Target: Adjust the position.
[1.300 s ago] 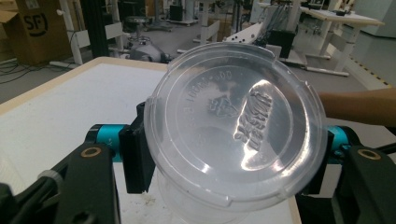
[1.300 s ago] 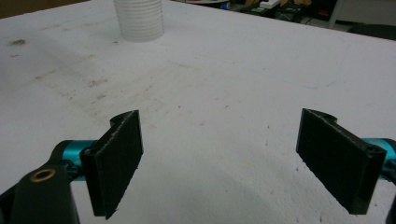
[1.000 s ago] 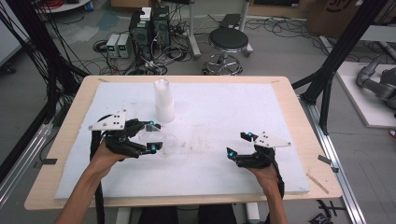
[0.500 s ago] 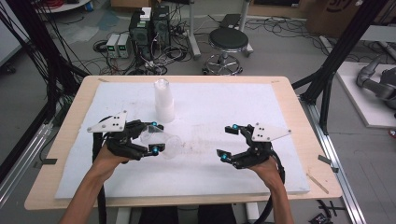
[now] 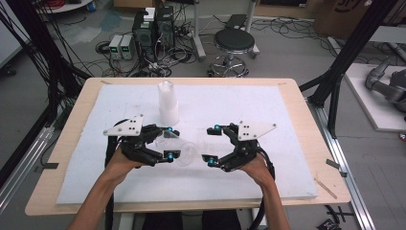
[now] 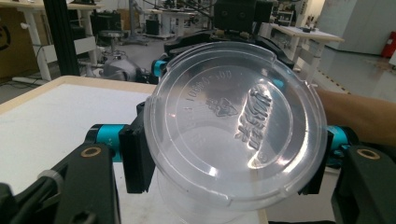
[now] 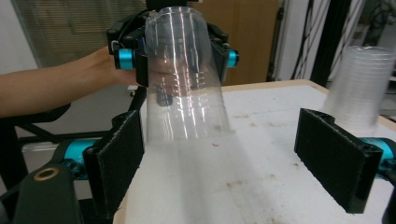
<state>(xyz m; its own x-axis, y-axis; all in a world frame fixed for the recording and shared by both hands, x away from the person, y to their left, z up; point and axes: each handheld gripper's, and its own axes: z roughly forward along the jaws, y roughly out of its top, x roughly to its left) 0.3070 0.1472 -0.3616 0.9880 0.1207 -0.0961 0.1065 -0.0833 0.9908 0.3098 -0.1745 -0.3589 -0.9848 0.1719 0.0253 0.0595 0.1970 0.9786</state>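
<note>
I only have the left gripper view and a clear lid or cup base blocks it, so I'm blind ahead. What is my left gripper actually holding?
Observer: A clear plastic cup, lying sideways between the left gripper fingers; the cup's closed base faces your camera.
Operator: Where is the right gripper?
Observer: The right gripper is open, facing the cup's mouth, not touching it.
Operator: Anything else on the table?
Observer: A stack of clear cups stands upright behind the left gripper.

Bright, even indoor light; soft shadows, slightly blurred backgrounds.
</note>
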